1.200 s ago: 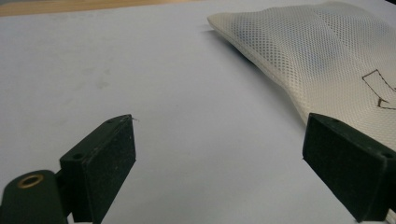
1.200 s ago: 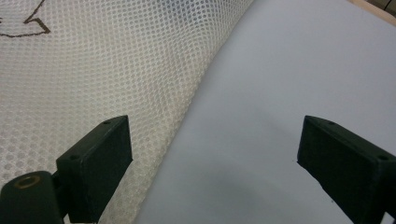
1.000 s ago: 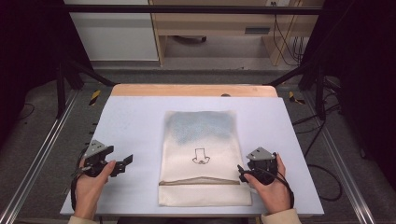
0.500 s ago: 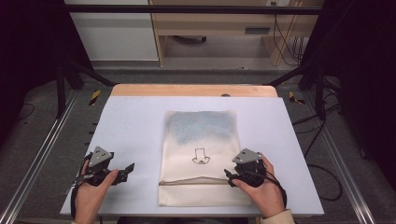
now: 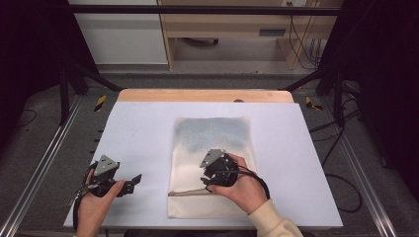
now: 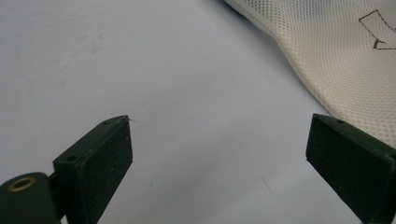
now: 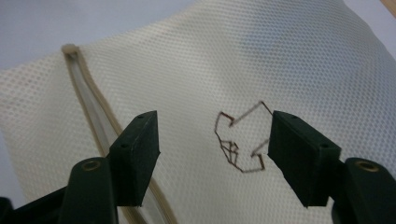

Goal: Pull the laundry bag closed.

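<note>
Mesh bag (image 7: 299, 60) lies under the right gripper (image 7: 212, 151), whose half-open jaws have just been closing with only mesh below; it should pinch the fabric beside the zipper (image 7: 93, 100), while the left gripper (image 6: 219, 163) waits wide open.

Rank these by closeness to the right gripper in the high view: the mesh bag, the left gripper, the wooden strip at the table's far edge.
1. Mesh bag: directly under the right gripper.
2. Left gripper: off to its left, above bare table.
3. Wooden strip: along the far edge.

A cream mesh bag (image 7: 289, 60) with brown stitched emblem (image 7: 240, 137) on a pale blue-grey table (image 5: 133, 128).
</note>
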A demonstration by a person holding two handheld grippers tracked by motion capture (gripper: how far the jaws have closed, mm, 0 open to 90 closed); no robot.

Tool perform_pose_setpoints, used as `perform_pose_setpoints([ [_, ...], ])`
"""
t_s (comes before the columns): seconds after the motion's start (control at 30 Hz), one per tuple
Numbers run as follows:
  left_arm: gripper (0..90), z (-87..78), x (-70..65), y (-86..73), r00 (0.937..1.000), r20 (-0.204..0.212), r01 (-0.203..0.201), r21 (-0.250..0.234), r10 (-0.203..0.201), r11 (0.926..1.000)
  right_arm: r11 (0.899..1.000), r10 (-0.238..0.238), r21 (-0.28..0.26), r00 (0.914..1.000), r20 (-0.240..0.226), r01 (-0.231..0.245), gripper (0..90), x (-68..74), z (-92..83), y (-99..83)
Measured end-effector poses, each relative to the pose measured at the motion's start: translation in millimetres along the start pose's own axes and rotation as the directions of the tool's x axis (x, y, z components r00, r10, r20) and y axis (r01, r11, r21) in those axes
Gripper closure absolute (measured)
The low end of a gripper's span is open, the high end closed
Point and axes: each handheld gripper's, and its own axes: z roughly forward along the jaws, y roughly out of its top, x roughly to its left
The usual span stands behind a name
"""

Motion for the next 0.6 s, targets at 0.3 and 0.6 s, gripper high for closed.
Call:
perform_pose_setpoints([
  [0.3,5.0,-2.1,4.1,-5.0,0.9996,-0.012,0.027,0.015,-0.027,0.9995,0.997,-0.077,-0.001,0.9927,-0.093,0.077,54.3,16.2,16.5,28.2],
  [0.6,7.5,3.4,12.7,-0.4,0.9996,-0.025,0.014,0.048,-0.013,0.9988,0.993,-0.118,0.004,0.9769,-0.178,0.121,72.6,30.7,27.7,43.3],
])
